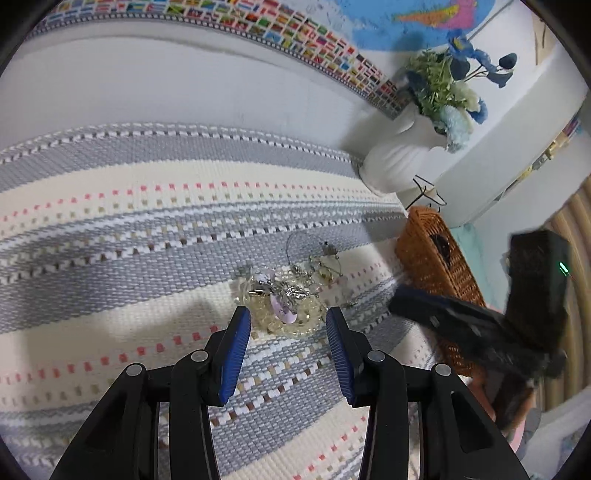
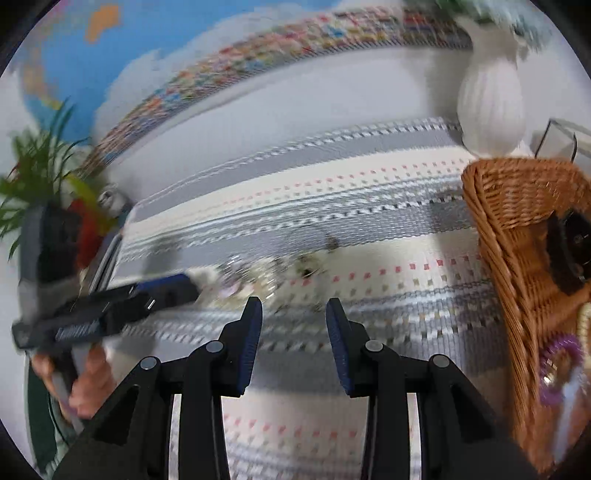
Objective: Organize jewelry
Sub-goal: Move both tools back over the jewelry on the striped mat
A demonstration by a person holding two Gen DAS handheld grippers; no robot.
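Your left gripper (image 1: 288, 321) has its jaws apart with nothing between them, just short of the jewelry pile (image 1: 284, 295) on the striped mat (image 1: 129, 229). Your right gripper (image 2: 293, 314) is likewise parted and empty. Right of the pile stands the wicker basket (image 1: 424, 258), holding purple beads (image 2: 557, 365).

A woven cloth (image 1: 129, 206) is striped in grey, cream and white, and is crossed by dashed rows of pink, tan and brown. A tangled heap of jewelry (image 1: 284, 295) is coloured pale yellow, silver and lilac. A wicker basket (image 2: 517, 229) is seen in orange-brown, with a purple beaded ring (image 2: 557, 365) inside it. A ribbed vase (image 1: 399, 155) is white, and blue, pale and green flowers (image 1: 450, 92) are held in it. Both grippers' finger pads (image 1: 232, 354) are blue on black frames. A border of many-coloured flags (image 1: 295, 29) is printed beneath a blue map.
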